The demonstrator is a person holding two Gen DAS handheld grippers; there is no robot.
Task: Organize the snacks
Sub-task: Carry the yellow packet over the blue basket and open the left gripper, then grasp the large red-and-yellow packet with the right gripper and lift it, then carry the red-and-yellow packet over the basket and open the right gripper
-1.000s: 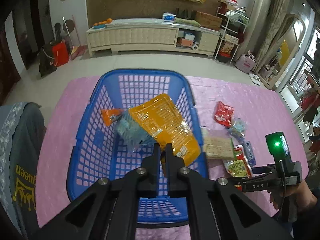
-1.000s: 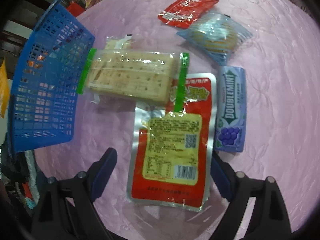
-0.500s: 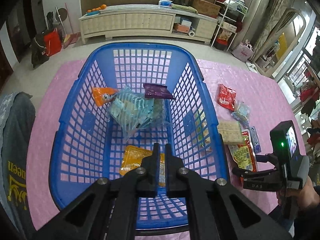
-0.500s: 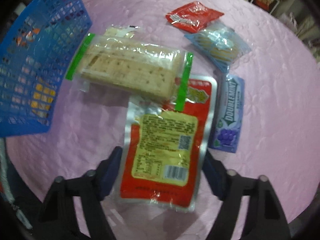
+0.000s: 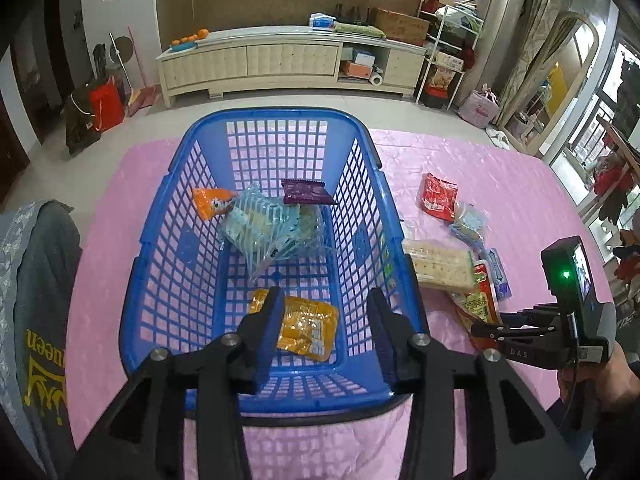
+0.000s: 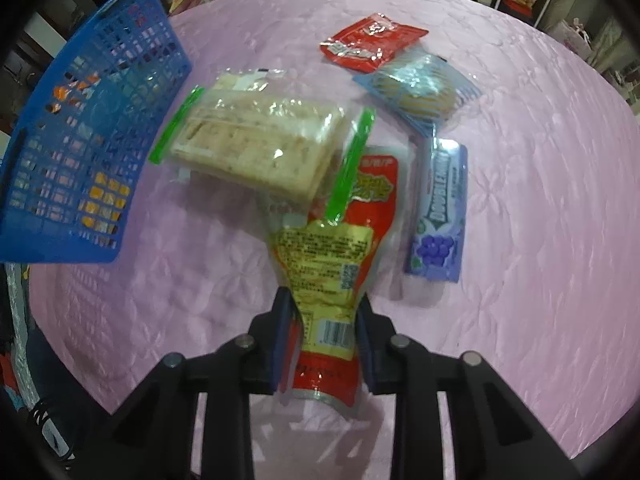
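Observation:
My left gripper (image 5: 324, 320) is open above the near end of the blue basket (image 5: 140, 280). An orange packet (image 5: 306, 326) lies on the basket floor just below it, free of the fingers. Farther in lie a clear blue-striped bag (image 5: 268, 228), a small orange pack (image 5: 210, 202) and a purple pack (image 5: 306, 192). My right gripper (image 6: 324, 336) is shut on the near end of a red and yellow pouch (image 6: 332, 256), which is pinched narrow between the fingers. The cracker pack (image 6: 260, 144) lies across the pouch's far end.
On the pink tablecloth (image 6: 540, 200) right of the basket lie a red packet (image 6: 372, 42), a blue-striped cake bag (image 6: 420, 92) and a purple gum pack (image 6: 440, 220). The basket wall (image 6: 92, 152) stands at the left. A chair with grey cloth (image 5: 28, 300) is at the table's left.
My left gripper lowered the orange packet into the basket and opened, letting it go. My right gripper moved onto the red pouch and shut on its near end.

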